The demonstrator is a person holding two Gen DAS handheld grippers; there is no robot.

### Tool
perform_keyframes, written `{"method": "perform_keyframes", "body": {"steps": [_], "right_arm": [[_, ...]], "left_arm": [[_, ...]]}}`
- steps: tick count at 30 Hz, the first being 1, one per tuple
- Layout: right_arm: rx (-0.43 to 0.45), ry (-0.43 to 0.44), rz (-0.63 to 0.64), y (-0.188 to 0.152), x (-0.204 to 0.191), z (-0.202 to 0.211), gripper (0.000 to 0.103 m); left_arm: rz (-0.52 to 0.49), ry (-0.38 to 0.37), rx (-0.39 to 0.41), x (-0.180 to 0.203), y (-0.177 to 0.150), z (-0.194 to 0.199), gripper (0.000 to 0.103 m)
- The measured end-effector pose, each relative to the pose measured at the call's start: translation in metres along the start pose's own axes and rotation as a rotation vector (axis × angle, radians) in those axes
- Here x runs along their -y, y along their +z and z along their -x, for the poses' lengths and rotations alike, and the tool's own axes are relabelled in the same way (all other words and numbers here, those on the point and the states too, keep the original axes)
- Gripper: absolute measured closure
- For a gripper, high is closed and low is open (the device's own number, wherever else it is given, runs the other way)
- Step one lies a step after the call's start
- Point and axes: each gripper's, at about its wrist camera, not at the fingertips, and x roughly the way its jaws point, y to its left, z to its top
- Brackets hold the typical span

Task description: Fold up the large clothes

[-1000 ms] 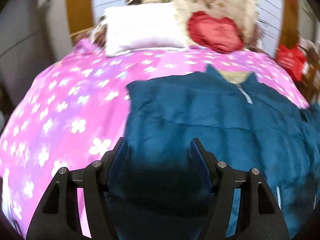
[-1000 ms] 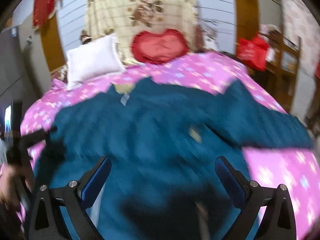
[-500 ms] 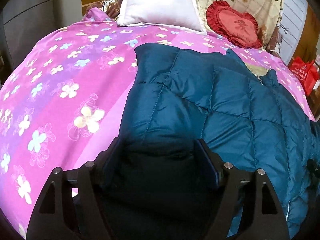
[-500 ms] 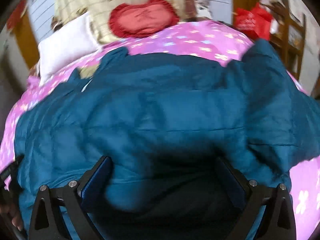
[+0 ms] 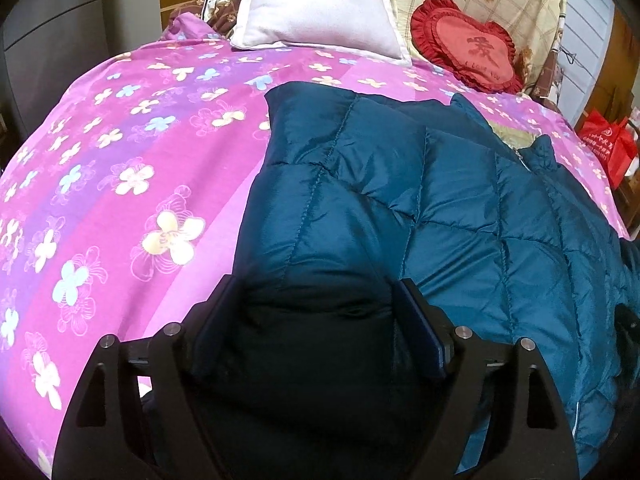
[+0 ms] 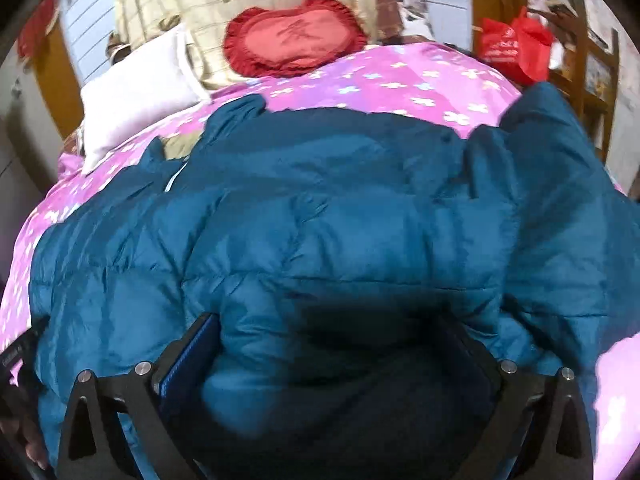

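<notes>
A large teal quilted down jacket lies spread on a pink flowered bed cover; it also fills the right wrist view. Its collar and zipper point toward the pillows. My left gripper is open, its fingers down on either side of the jacket's near left hem. My right gripper is open wide, with puffy jacket fabric bulging between its fingers at the near hem. A sleeve lies folded in at the right.
A white pillow and a red heart cushion lie at the head of the bed. A red bag and wooden furniture stand beside the bed on the right. A dark cabinet stands at the left.
Both grippers have dropped low and moved forward onto the jacket's near hem. Fabric now sits between the fingers of each. The jaws have stayed open.
</notes>
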Motion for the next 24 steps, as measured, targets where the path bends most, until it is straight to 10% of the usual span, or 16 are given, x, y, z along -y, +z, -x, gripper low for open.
{"method": "perform_keyframes", "body": {"steps": [13,16,19,24], "right_arm": [[-0.038,0.003,0.128,-0.04,-0.036,0.005,0.0],[-0.032,-0.002,0.127,-0.041,-0.037,0.004,0.0],[-0.031,-0.001,0.127,-0.042,-0.037,0.004,0.0],[-0.029,0.007,0.124,-0.043,-0.037,0.007,0.0]], "left_arm": [[-0.033,0.092,0.048,0.012,0.005,0.017,0.023],[0.004,-0.036,0.157,0.037,0.009,0.049,0.022],[-0.152,-0.123,0.078,0.093,0.006,0.035,0.022],[-0.267,-0.026,0.034,0.123,-0.013,-0.002,0.019]]}}
